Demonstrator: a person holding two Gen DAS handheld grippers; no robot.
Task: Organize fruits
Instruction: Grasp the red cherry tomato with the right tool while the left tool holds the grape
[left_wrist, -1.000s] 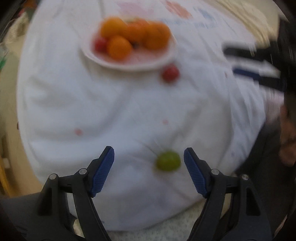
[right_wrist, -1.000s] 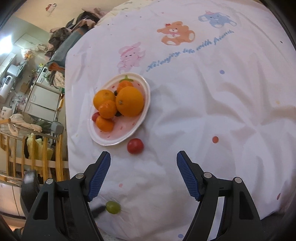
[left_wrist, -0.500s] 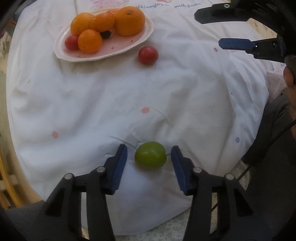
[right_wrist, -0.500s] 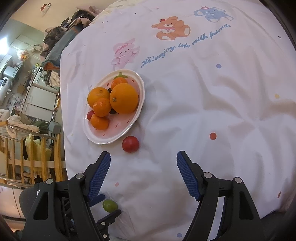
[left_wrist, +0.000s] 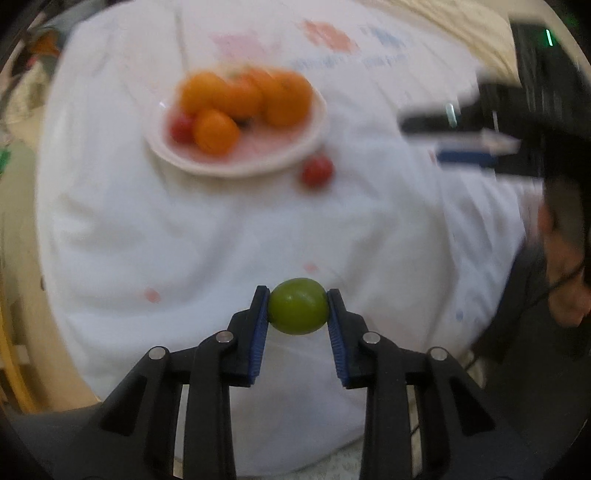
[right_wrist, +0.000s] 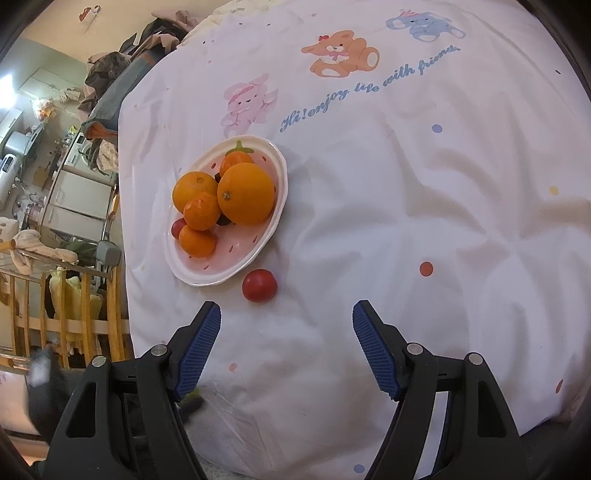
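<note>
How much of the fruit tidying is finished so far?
Mostly done: several oranges and a small red fruit already sit on the plate. In hand: the left tongs grip the green fruit. Left: the red tomato on the cloth beside the plate; the right tongs are open.

A plate (right_wrist: 271, 225) sat on the cloth-covered surface (right_wrist: 406, 229), toward its left side in the right wrist view. Several oranges (right_wrist: 245, 194) lay piled in the plate, with a small tomato (right_wrist: 178, 227) tucked against them at the plate's left edge. Another tomato (right_wrist: 259, 285) rested on the cloth just beside the plate's near rim, outside it. The right hand-held gripper (right_wrist: 286, 347) stood nearer than that tomato, slightly to its right. In the left wrist view, a lime (left_wrist: 297, 306) sat between the fingers of the left hand-held gripper (left_wrist: 297, 308), touching both, well nearer than the plate (left_wrist: 236, 168). A wooden rail (right_wrist: 66, 325) stood left of the surface.
</note>
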